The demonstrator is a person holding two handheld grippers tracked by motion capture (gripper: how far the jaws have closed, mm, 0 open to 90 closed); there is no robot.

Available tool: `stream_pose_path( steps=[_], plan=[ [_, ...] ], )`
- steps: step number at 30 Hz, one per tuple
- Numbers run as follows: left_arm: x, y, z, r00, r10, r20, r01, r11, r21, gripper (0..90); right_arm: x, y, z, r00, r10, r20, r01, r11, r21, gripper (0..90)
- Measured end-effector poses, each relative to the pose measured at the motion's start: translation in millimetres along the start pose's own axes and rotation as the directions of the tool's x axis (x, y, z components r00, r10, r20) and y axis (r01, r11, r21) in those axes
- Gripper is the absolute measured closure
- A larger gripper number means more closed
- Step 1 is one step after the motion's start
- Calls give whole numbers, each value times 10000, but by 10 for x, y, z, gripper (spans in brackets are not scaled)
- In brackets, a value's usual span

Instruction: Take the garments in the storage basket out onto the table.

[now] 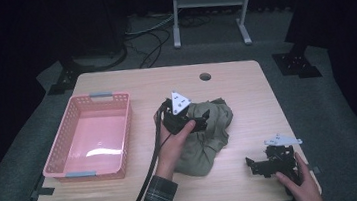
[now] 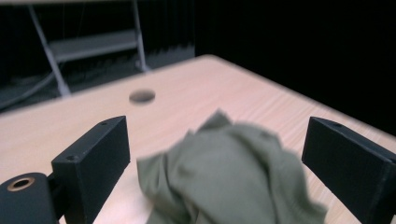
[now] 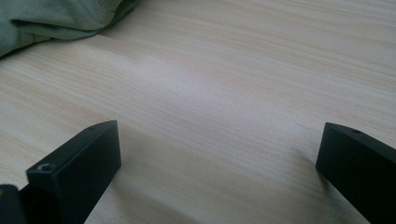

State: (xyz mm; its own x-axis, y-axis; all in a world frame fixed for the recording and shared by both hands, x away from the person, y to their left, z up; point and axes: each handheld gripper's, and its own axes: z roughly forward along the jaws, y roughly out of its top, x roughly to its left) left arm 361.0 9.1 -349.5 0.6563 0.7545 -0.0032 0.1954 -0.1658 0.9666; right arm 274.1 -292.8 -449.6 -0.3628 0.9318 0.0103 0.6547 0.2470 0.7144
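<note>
The cloth (image 1: 205,135) lies crumpled in a heap near the middle of the surface (image 1: 235,82), to the right of the pink basket (image 1: 94,134) and well apart from it. It is an olive-green piece of fabric, bunched into soft folds with a raised hump toward the far side and a flatter flap trailing toward me.

My left gripper (image 1: 200,124) hovers just over the top of the heap. Its fingers (image 2: 93,161) stand wide apart with the cloth between and below them, and nothing is pinched in them. My right gripper (image 1: 253,165) rests low near the front right corner of the surface, fingers (image 3: 77,170) spread wide over bare wood and holding nothing; an edge of the cloth (image 3: 51,21) shows at the far left of the right gripper view.

I judge this thing to be light and entirely limp. It will not slip out like something hard, but it will sag, drape and unfold once lifted, so one pinch may carry up only one layer and leave the rest dragging. It is not fragile, so I can squeeze firmly. The best hold looks like a thick ridge of folds on the hump, where several layers stack together. If I want it bundled for the basket, a second pinch on the trailing flap with my right fingers would keep it from hanging.
</note>
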Motion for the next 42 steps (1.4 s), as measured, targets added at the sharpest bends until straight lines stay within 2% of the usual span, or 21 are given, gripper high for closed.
stream_pose_path(
  steps=[3,5,13,18,31,42],
  plan=[
    [-2,78,-107,9998,93,200,-79,9975,-700,73,-1,0,1,10000,-11,4,11,10000,-7,0],
    [-4,115,-169,9996,97,262,-72,9957,-925,73,-1,0,0,10000,-8,3,8,10000,-4,0],
    [-11,182,-410,9976,477,502,-412,9915,-1238,73,0,0,0,10000,-4,1,4,10000,-2,0],
    [28,147,-579,9977,420,540,-342,9898,-1381,73,0,0,0,10000,1,2,-1,10000,-2,0],
    [155,-212,-941,9986,-90,521,172,9872,-1583,72,1,0,0,10000,12,-2,-12,10000,9,0],
    [198,-520,-1045,9985,-153,529,243,9845,-1740,72,0,0,0,10000,0,-2,0,10000,5,0]
  ],
)
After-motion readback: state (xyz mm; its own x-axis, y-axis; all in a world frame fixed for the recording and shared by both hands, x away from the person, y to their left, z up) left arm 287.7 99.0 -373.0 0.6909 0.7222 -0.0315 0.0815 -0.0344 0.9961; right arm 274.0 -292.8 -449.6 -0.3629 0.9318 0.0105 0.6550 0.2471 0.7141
